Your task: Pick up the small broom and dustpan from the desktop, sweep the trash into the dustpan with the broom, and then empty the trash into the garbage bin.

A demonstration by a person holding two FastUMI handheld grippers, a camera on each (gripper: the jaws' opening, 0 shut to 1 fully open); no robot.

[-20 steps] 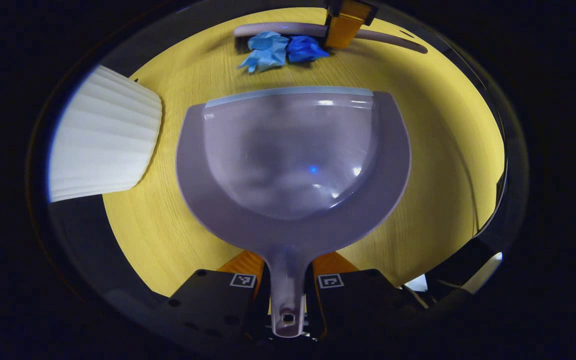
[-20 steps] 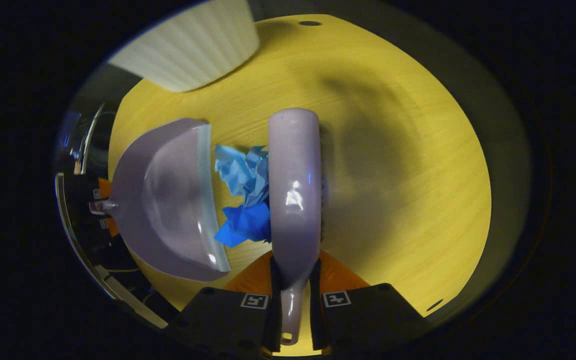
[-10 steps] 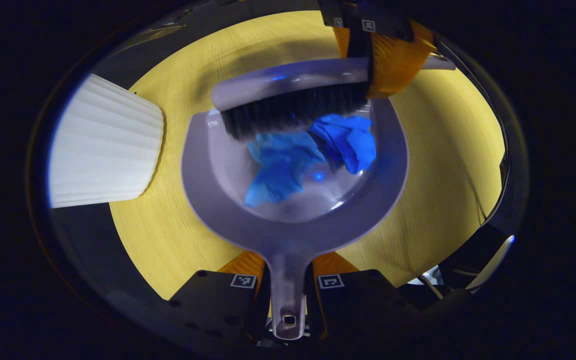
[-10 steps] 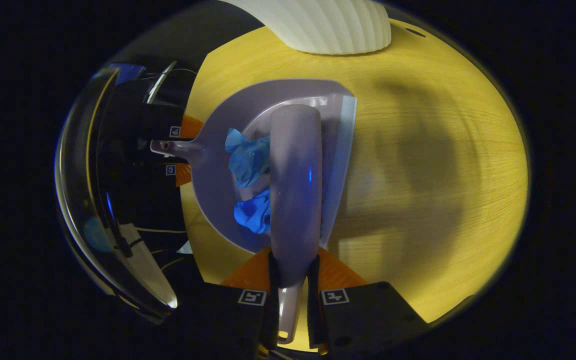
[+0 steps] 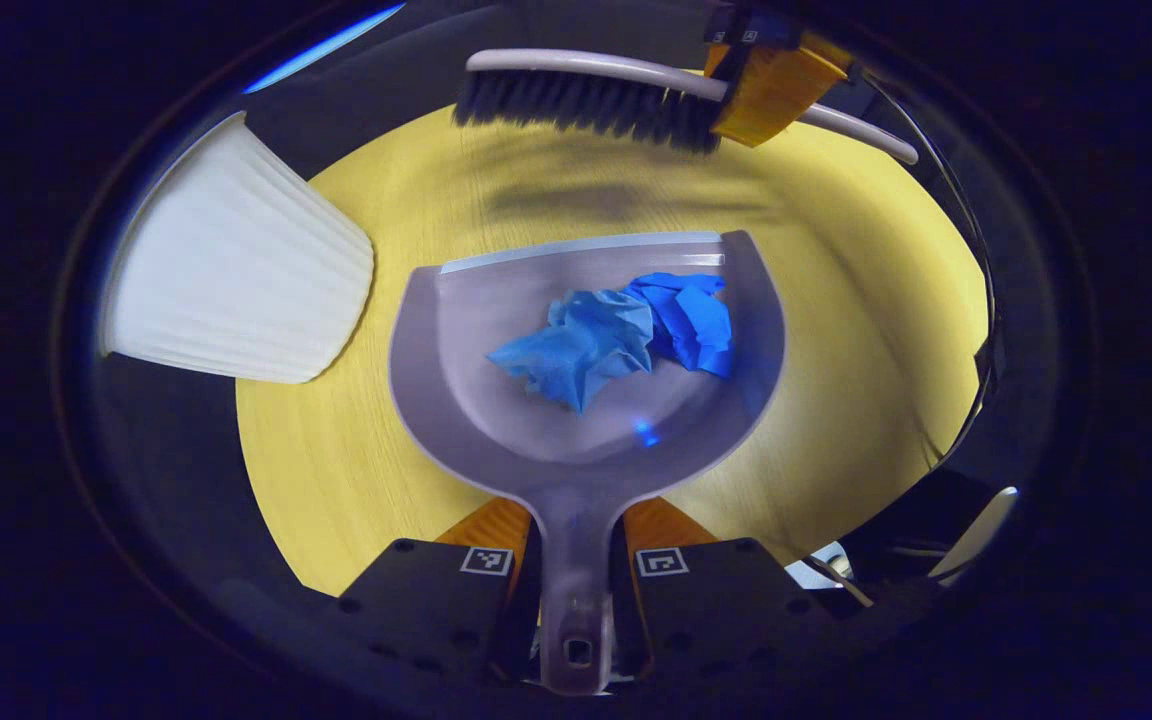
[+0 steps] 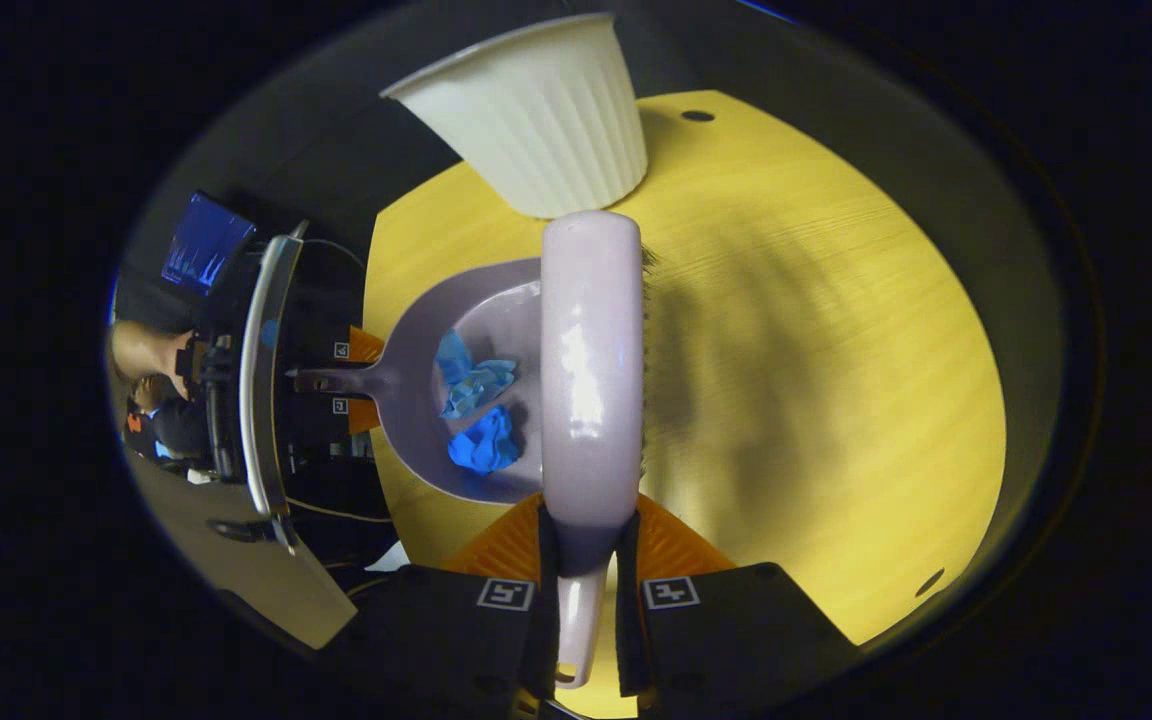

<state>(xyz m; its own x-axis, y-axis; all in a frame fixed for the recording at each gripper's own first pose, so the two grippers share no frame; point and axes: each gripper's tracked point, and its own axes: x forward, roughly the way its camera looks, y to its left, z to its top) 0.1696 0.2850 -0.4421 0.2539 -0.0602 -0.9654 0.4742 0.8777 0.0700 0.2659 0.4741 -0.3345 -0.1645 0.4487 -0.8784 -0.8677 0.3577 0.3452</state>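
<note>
one broom (image 5: pixel 586 95), one dustpan (image 5: pixel 576 440), two paper wads (image 5: pixel 626 335), one bin (image 5: pixel 226 280)

The left gripper (image 5: pixel 576 590) clamps the handle of a translucent grey plastic dustpan (image 5: pixel 576 440), which holds two crumpled blue paper wads (image 5: pixel 626 335). Beyond its lip, a grey-backed, black-bristled small broom (image 5: pixel 586 95) hangs above the yellow wood-grain counter (image 5: pixel 836 330). A white ribbed garbage bin (image 5: pixel 226 280) stands to the left.
</note>
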